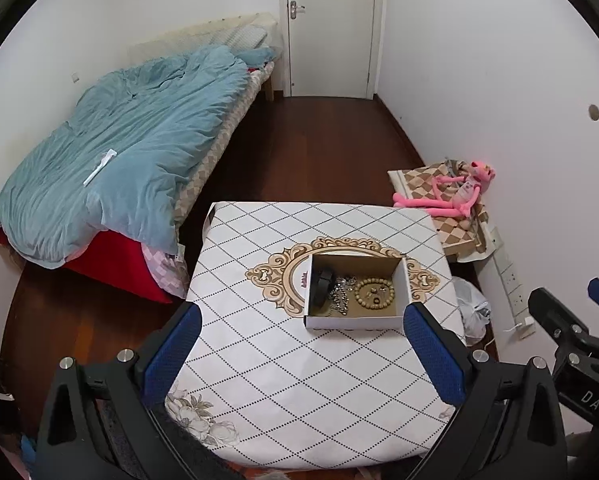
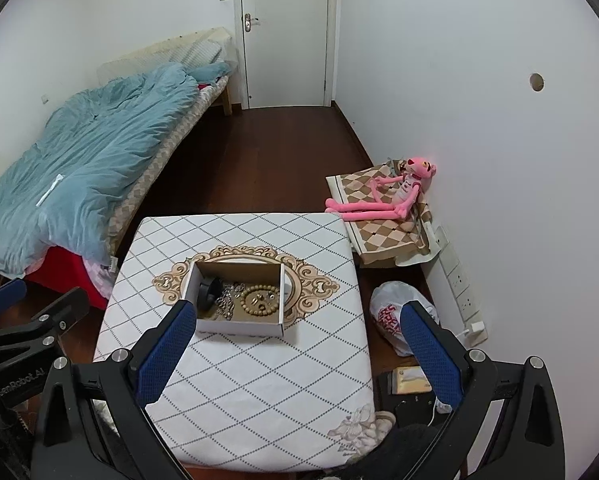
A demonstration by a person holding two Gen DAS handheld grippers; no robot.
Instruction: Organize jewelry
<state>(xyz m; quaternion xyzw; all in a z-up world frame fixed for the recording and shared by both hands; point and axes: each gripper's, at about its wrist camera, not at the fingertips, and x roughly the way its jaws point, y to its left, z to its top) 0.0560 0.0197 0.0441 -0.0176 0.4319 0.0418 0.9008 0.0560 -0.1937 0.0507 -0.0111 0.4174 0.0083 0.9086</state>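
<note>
1. Ahead of both grippers stands the table (image 1: pixel 259 380), covered in a white cloth with a dark diamond grid and a gold ornamental frame printed at its middle; it fills the space directly in front of the 2 pairs of fingers.
2. Beyond the left gripper's left finger lies the bed (image 1: pixel 111 168) under a rumpled blue duvet, well apart from the table.
3. Past the right gripper's right finger, a pink plush toy (image 2: pixel 391 196) sprawls on a checked cushion against the wall, and a white plastic bag (image 2: pixel 395 316) sits on the floor just behind that finger.
4. The left gripper (image 1: pixel 301 356) hangs above the near part of the table with its blue-padded fingers spread wide, nothing between them and nothing touched.
5. The right gripper (image 2: pixel 299 354) hangs likewise over the near table edge, its fingers equally far apart and empty; its left finger overlaps the box's near left corner in view, though contact cannot be judged.
6. The cardboard box (image 1: pixel 355 322) rests on the gold frame, ahead of the left gripper and toward its right finger.
7. Inside the box, from left to right: a black band (image 1: pixel 322 286), a tangle of silver chain (image 1: pixel 343 294), and a wooden bead bracelet (image 1: pixel 373 294) ringing a few small pieces too tiny to identify.
</note>
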